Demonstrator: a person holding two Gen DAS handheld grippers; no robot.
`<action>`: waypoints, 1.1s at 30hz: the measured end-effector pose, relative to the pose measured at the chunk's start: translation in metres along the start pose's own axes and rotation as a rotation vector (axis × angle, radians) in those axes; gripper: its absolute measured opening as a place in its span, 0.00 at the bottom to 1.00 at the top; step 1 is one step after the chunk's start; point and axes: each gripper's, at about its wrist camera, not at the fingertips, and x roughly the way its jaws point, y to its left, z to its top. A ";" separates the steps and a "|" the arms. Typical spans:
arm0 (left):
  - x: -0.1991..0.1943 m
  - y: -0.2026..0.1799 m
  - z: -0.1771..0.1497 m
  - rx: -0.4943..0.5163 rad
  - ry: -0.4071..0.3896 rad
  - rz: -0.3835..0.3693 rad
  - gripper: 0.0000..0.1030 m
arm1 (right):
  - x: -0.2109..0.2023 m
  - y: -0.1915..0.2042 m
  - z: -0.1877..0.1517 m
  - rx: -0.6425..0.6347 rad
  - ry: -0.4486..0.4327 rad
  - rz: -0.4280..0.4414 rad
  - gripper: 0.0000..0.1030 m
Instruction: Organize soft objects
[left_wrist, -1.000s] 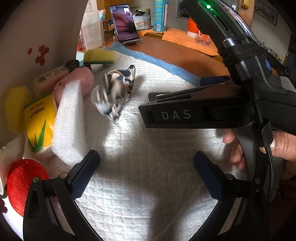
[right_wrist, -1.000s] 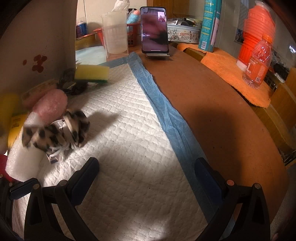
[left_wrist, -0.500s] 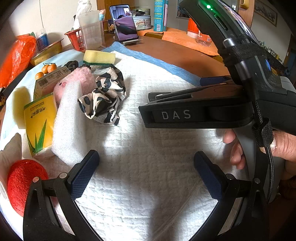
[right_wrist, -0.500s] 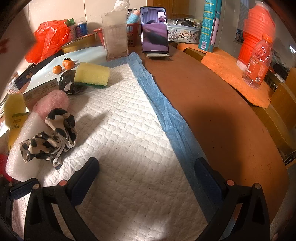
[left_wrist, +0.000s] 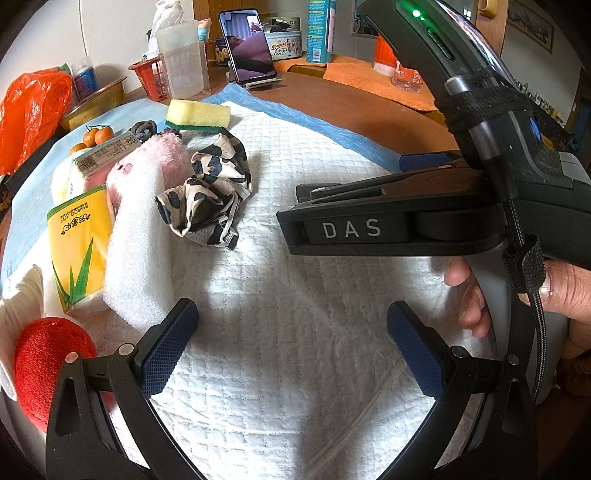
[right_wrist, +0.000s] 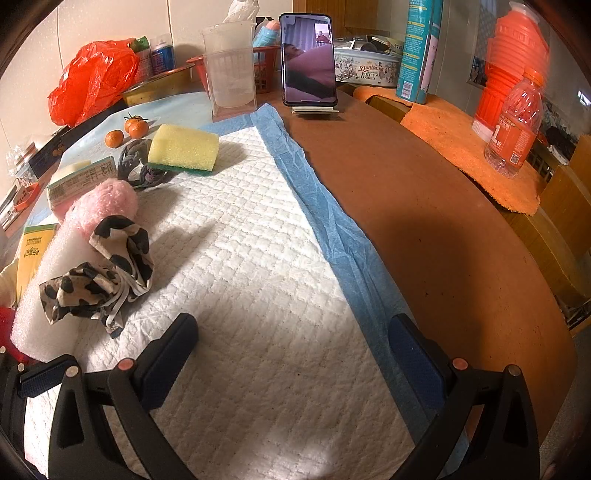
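Table (right_wrist: 424, 206): brown wood, partly covered by a white quilted pad (right_wrist: 258, 295).
Jaws: both grippers spread wide, nothing held.

The white quilted pad (right_wrist: 258, 266) lies bare through its middle and near right — open passage. Along its left edge crowd a foam block (left_wrist: 138, 251), patterned cloth (left_wrist: 210, 192) and, farther off, a yellow sponge (right_wrist: 183, 147).

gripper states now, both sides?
Left gripper: open, holding nothing.
Right gripper: open, holding nothing.
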 end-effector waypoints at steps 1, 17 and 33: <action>0.000 0.000 0.000 0.000 0.000 0.000 1.00 | 0.000 0.000 0.000 0.000 0.000 0.000 1.00; 0.000 0.000 0.000 0.001 0.000 0.001 1.00 | 0.000 0.000 0.000 0.001 0.000 0.001 1.00; -0.004 -0.001 -0.001 -0.016 0.000 0.022 1.00 | 0.000 0.000 0.000 0.000 0.000 0.000 1.00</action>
